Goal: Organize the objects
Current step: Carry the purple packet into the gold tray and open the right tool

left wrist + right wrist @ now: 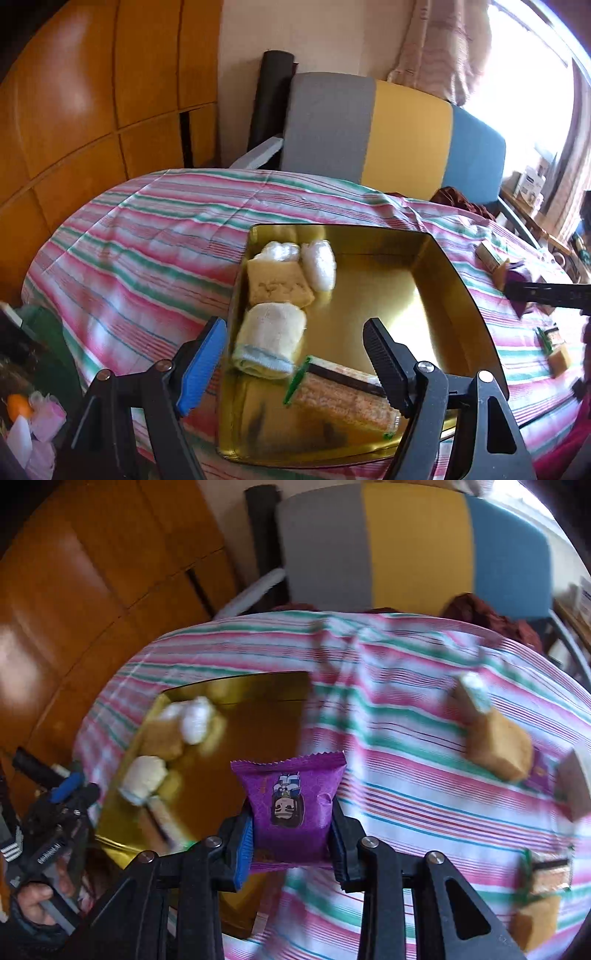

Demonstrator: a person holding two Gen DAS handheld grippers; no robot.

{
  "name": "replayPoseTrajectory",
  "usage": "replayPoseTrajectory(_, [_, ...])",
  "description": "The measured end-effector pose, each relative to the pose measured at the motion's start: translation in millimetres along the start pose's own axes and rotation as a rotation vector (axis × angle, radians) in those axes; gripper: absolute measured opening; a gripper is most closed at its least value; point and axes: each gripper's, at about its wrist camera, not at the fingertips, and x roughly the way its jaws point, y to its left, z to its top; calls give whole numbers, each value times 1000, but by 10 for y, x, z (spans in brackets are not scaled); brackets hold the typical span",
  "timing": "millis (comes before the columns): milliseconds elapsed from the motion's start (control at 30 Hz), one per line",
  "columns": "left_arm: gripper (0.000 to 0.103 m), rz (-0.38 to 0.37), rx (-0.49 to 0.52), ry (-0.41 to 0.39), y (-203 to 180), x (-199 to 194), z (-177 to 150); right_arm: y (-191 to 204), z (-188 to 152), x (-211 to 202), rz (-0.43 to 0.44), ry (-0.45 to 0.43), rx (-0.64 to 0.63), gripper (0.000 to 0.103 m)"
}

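Right tongs [291, 843] are gripping a purple packet [293, 805] at frame centre, beside the gold tin [236, 690] on the striped worktop [406, 786]; left tongs [295, 354] are gaping wide, holding nothing, over the tin's lower edge.

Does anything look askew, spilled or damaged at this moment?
Nothing spilled or damaged. The right gripper holds a purple snack packet with its cartoon print upside down to the camera. In the gold tin the long wrapped bar lies diagonally, unlike the snacks lined up along the left wall.
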Motion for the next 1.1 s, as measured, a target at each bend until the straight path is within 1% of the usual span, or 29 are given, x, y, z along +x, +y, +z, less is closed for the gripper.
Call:
replayPoseTrajectory(100, [77,24,-50,-2,205,-34,-21,352,56,255,53,36,-51,34])
replayPoseTrajectory(233, [77,60,-96,2,451,-64,-84,746,139,713,82,111,-95,34])
replayPoseTrajectory(333, [77,76,-123,18,592,-49,-152,986,194,1081,54,169,-112,34])
replayPoseTrajectory(400, [77,79,-138,29,654,-34,-194,1064,247,1288,33,196,-106,34])
replayPoseTrajectory(467, [78,78,-144,37,677,-23,-220,1121,296,1473,9,219,-85,35])
replayPoseTrajectory(567, [80,70,-146,43,682,-6,-243,1097,336,1666,17,257,-47,36])
replayPoseTrajectory(633, [80,64,-143,49,674,7,-255,1077,345,1697,25,260,-25,39])
replayPoseTrajectory(667, [80,63,-142,51,664,12,-261,1077,340,1682,37,252,-24,43])
replayPoseTrajectory(700, [80,62,-143,53,663,20,-263,1079,334,1660,45,245,-25,45])
replayPoseTrajectory(833, [80,67,-145,54,653,20,-263,1037,305,1532,53,216,-16,45])
replayPoseTrajectory(1100, [83,69,-120,31,559,-59,-225,885,229,1004,67,104,-8,45])
